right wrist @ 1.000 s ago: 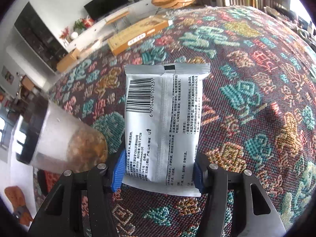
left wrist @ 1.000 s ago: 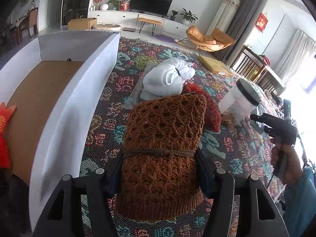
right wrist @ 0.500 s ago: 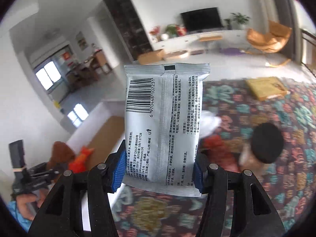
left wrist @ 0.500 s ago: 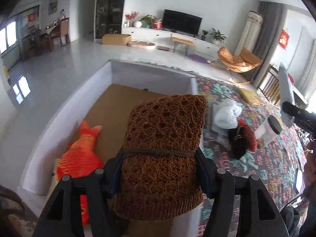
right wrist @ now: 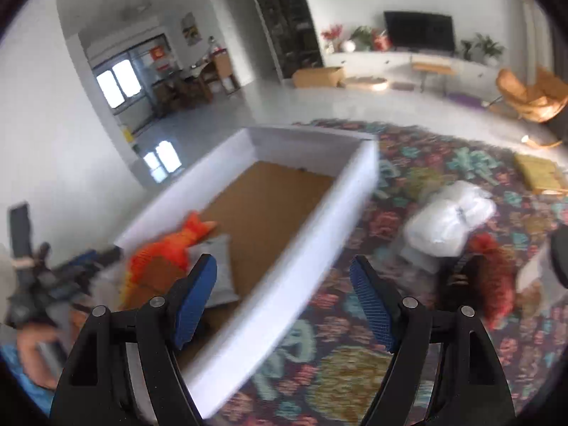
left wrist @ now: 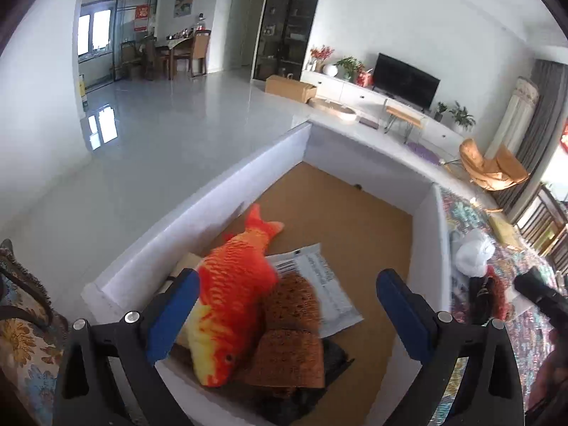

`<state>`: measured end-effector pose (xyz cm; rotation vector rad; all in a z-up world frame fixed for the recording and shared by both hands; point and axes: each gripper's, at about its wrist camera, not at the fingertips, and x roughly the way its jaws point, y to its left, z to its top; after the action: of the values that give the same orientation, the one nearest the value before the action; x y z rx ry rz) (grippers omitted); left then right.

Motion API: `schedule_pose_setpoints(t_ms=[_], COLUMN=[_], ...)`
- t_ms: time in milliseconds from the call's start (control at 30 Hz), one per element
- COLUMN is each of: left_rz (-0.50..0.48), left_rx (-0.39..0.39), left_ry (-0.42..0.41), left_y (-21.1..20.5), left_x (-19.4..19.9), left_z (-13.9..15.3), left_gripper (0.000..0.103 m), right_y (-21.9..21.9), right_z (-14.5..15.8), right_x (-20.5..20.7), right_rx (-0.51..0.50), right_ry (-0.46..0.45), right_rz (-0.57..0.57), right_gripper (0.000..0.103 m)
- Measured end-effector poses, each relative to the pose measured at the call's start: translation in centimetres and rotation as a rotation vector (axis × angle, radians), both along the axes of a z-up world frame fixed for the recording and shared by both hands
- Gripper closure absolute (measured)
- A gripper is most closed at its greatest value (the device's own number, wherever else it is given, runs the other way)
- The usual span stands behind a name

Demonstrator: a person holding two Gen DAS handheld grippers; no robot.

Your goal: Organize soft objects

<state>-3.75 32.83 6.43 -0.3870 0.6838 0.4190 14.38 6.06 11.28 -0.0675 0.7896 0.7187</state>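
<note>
Both grippers have just been opening, and nothing sits between the jaws of either. The left gripper [left wrist: 284, 309] hangs over the box [left wrist: 198, 209], where the knitted pouch [left wrist: 291, 333], packet [left wrist: 319, 284] and toy fish [left wrist: 234, 291] lie. The white bundle [right wrist: 449, 220] waits on the patterned cloth [right wrist: 408, 163], off to the right gripper's [right wrist: 284, 300] right, so that hand looks nearer.
</note>
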Motion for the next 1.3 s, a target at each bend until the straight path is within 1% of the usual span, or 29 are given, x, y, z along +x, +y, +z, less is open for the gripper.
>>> schedule_pose_setpoints(t_ms=[67,100,167,200,267,333,367,400,433,467,567,633,667,700,733,767,800,867,933,1300], left_rz=[-0.089,-0.145,-0.274,-0.338,-0.467,-0.567,-0.599,-0.61,-0.609,-0.602,-0.587,-0.601,-0.609,-0.622,-0.621,-0.635,-0.636,-0.635,-0.635,-0.634], left_rx=[-0.03,-0.045,-0.067,-0.079,-0.114,-0.148,-0.15,-0.138,-0.11,-0.072,0.065,0.12,0.13,0.126,0.148,0.15,0.15,0.144,0.144,0.143], left_ry=[-0.048,-0.061,-0.069,-0.06,-0.006,0.086,0.129,0.169,0.202,0.213,0.193,0.202,0.219,0.237,0.233,0.234,0.235,0.236,0.235,0.234], left_y=[-3.1,-4.9,-9.4,-11.7,-16.8,-21.3,-23.2,-24.9,-26.1,-27.3,-29.0,-29.6,-29.6,-29.7,-29.8,-30.0,-30.1,-30.1,-30.1,-30.1], left_x=[0.7,1.6,3.0,3.8,6.0,8.3,9.4,10.5,11.7,12.2,13.9,14.7,15.1,15.2,15.0,15.0,15.1,15.2,15.2,15.3], left_z=[0.7,0.9,0.7,0.4,-1.4,-4.6,-6.4,-8.0,-9.5,-10.4,-12.1,-13.0,-13.6,-14.4,-14.7,-14.8,-14.8,-14.8,-14.8,-14.8], left_gripper=[0.004,0.004,0.003,0.0,0.0,0.0,0.0,0.0,0.0,0.0,0.0,0.0,0.0,0.0,0.0,0.0,0.0,0.0,0.0,0.0], right_y=[-4.3,-6.7,-11.9,-14.5,-19.5,-23.7,-25.4,-26.9,-28.2,-29.2,-31.1,-31.8,-32.0,-32.8,-33.7,-34.0,-34.0,-33.3,-33.3,-33.4], right_z=[-2.7,-4.3,-7.4,-8.9,-10.8,-12.1,-12.2,-12.3,-12.2,-12.0,-11.7,-12.7,-13.6,-13.9,-13.9,-14.0,-14.1,-14.1,-14.1,-14.1], right_x=[-0.2,0.1,0.2,0.0,0.1,0.1,0.5,1.1,1.9,2.4,4.2,5.2,5.3,5.6,5.3,5.5,5.7,5.7,5.6,5.7], right_rx=[-0.117,-0.171,-0.239,-0.26,-0.278,-0.269,-0.263,-0.257,-0.252,-0.253,-0.276,-0.304,-0.319,-0.275,-0.229,-0.21,-0.218,-0.259,-0.241,-0.247], right_ry=[-0.063,-0.068,-0.034,-0.01,0.041,0.09,0.102,0.107,0.106,0.1,0.063,0.056,0.072,0.113,0.124,0.135,0.134,0.13,0.135,0.135], right_rz=[-0.138,-0.209,-0.336,-0.399,-0.536,-0.654,-0.707,-0.751,-0.784,-0.809,-0.854,-0.859,-0.858,-0.862,-0.873,-0.875,-0.873,-0.868,-0.867,-0.866], right_gripper=[0.023,0.023,0.023,0.023,0.023,0.023,0.023,0.023,0.023,0.023,0.023,0.023,0.021,0.018,0.016,0.015,0.014,0.013,0.012,0.012])
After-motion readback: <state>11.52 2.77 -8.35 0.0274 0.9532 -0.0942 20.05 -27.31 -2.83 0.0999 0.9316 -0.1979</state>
